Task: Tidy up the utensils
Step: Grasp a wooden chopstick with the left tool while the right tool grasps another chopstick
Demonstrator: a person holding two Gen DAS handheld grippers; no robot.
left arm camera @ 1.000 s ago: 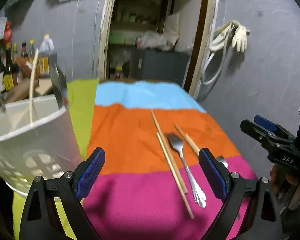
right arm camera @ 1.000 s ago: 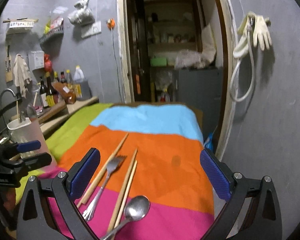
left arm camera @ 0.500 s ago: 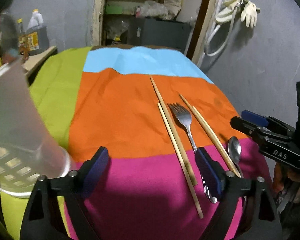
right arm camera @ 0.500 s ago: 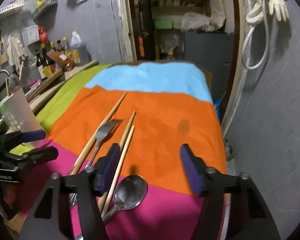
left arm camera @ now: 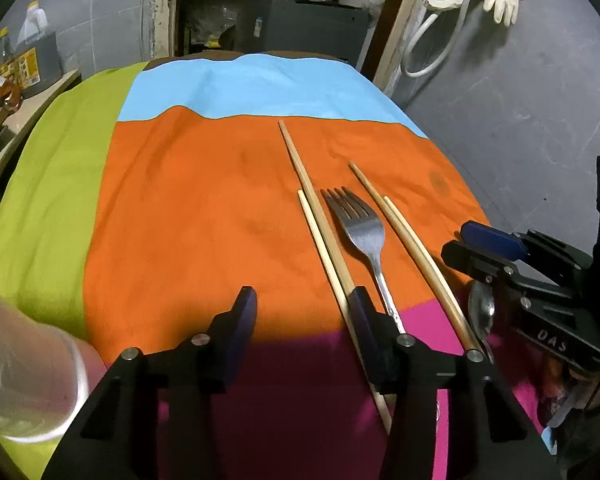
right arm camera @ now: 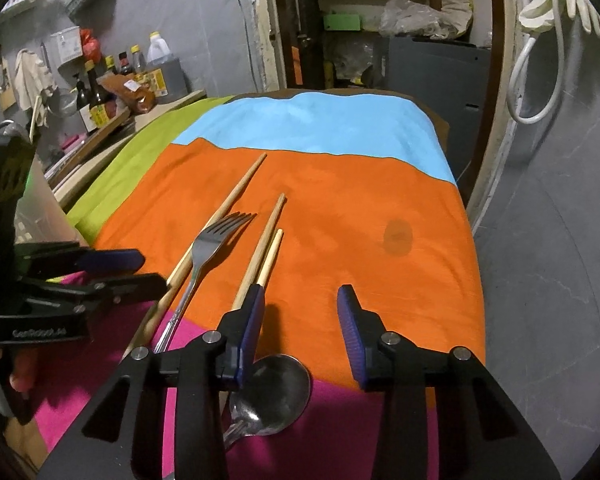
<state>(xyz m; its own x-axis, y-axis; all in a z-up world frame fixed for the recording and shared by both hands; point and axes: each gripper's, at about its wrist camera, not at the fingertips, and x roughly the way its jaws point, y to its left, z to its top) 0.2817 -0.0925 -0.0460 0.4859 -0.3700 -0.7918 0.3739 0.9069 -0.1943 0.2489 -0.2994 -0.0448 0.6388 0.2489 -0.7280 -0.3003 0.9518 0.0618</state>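
Observation:
A metal fork (left arm camera: 360, 232) (right arm camera: 212, 240) lies on the striped cloth (left arm camera: 204, 200) between two pairs of wooden chopsticks (left arm camera: 320, 232) (left arm camera: 412, 248). A metal spoon (right arm camera: 274, 394) lies nearest the front; in the left wrist view its bowl (left arm camera: 482, 312) shows under the right gripper. My left gripper (left arm camera: 302, 320) is open and empty, low over the cloth just left of the left chopstick pair. My right gripper (right arm camera: 300, 320) is open and empty above the spoon, its left finger (right arm camera: 246, 332) over the right chopstick pair (right arm camera: 266, 248).
A white perforated utensil basket (left arm camera: 24, 380) stands at the left edge of the table. Bottles and a counter (right arm camera: 112, 96) are at the far left. The table's right edge (right arm camera: 476, 280) drops to a grey floor. A doorway lies beyond the table.
Both grippers have moved down and forward toward the utensils, and both have narrowed while staying open. The basket has slid out to the left of the left wrist view.

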